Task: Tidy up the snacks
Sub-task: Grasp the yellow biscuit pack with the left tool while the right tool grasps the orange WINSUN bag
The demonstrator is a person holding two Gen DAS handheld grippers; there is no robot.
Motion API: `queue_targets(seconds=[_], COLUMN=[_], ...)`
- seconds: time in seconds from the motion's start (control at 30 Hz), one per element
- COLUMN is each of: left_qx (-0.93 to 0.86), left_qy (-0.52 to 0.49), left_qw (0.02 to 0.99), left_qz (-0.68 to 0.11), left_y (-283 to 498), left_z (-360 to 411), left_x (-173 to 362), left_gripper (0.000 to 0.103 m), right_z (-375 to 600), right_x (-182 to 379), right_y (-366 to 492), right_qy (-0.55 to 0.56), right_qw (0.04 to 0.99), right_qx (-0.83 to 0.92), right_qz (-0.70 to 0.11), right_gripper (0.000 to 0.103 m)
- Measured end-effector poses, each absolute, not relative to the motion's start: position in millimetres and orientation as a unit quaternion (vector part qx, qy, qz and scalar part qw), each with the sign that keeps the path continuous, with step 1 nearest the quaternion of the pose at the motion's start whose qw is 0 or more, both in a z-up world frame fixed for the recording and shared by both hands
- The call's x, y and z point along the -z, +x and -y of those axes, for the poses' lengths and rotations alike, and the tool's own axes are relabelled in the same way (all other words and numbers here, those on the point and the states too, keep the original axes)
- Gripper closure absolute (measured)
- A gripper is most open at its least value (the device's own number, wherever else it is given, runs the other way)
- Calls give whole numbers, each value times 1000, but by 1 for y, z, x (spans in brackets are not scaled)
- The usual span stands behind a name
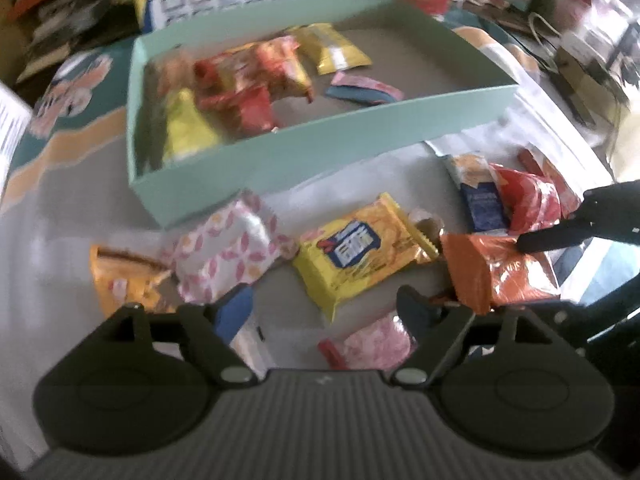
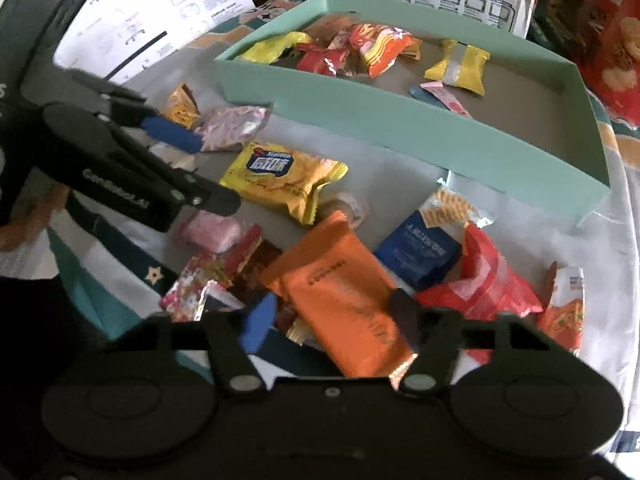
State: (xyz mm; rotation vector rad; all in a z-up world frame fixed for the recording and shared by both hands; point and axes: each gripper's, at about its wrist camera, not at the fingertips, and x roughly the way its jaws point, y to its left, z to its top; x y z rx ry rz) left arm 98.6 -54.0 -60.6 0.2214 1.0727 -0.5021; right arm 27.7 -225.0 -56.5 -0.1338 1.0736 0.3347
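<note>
Orange packet [image 2: 340, 292] between right gripper [image 2: 332, 320] pads, contact unclear.

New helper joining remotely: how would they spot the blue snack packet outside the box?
Find the mint box; loose snacks lie on the cloth in front of it. The blue packet sits between the orange packet and the red one, the only dark blue wrapper there.

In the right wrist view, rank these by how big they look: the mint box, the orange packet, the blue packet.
1. mint box, clearly largest.
2. orange packet.
3. blue packet.
The orange packet lies nearer the camera, so its lead over the blue one is unsure.
</note>
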Motion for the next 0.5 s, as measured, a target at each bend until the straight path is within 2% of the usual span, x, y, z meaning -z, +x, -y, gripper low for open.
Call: queue_targets(seconds=[0.1, 0.3, 0.37, 0.43, 0.5], left_qx=[254, 313, 328, 333, 343], left_qy=[131, 224, 242, 248, 235], left_qw=[819, 788, 777, 774, 773], left_qz=[-498, -480, -481, -479, -480], left_y=[106, 115, 117, 117, 115], left_z=[68, 107, 114, 115, 111], left_x=[60, 67, 72, 75, 74], left_gripper=[22, 19, 25, 45, 48], right_z=[235, 241, 242, 243, 244], right_x=[53, 53, 53, 53, 55], right_y=[28, 29, 32, 37, 43], right_qy=[-32, -15, -25, -40, -48], right_qw=[847, 845, 846, 847, 841], right_qx=[-148, -148, -152, -153, -167], right_qz=[-509, -513, -511, -507, -512], right_gripper=[61, 61, 54, 50, 49])
